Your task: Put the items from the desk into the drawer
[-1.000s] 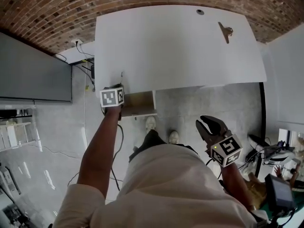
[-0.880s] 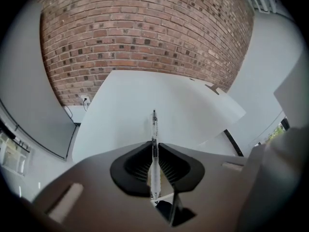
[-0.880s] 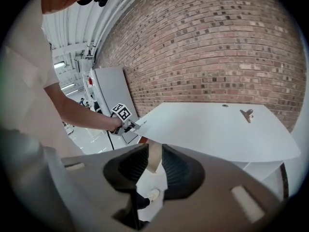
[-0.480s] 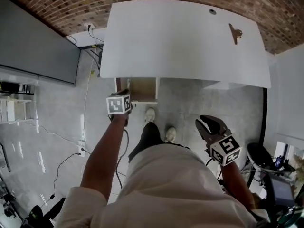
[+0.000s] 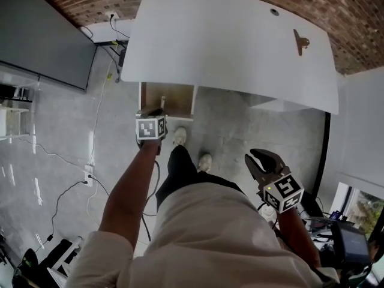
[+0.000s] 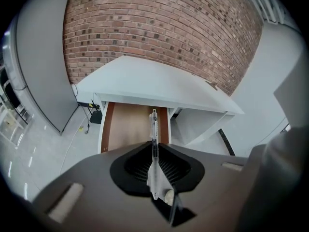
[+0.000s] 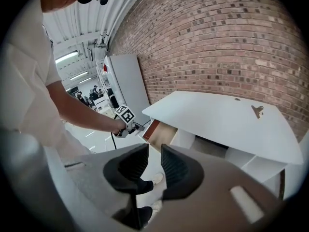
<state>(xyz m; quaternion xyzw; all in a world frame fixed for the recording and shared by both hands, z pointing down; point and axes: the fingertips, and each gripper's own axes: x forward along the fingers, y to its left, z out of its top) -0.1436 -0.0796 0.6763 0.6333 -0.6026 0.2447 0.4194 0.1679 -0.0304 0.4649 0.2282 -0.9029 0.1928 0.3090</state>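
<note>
A white desk stands against a brick wall. Under its left end a wooden drawer is pulled open and looks empty. My left gripper hovers at the drawer's front, shut on a clear pen that points out over the drawer. A brown binder clip lies on the desk's far right, and the left gripper view shows the clip too. My right gripper hangs low beside my body, away from the desk. Its jaws stand a little apart around nothing.
A round cable hole sits near the desk's back edge. A white shelf unit is under the desk's right side. A dark panel stands at left and cables lie on the floor. My shoes are by the drawer.
The head view has swung, and the open drawer now shows more of its inside. The left gripper keeps the pen at the drawer's front. The right gripper has hardly moved.
</note>
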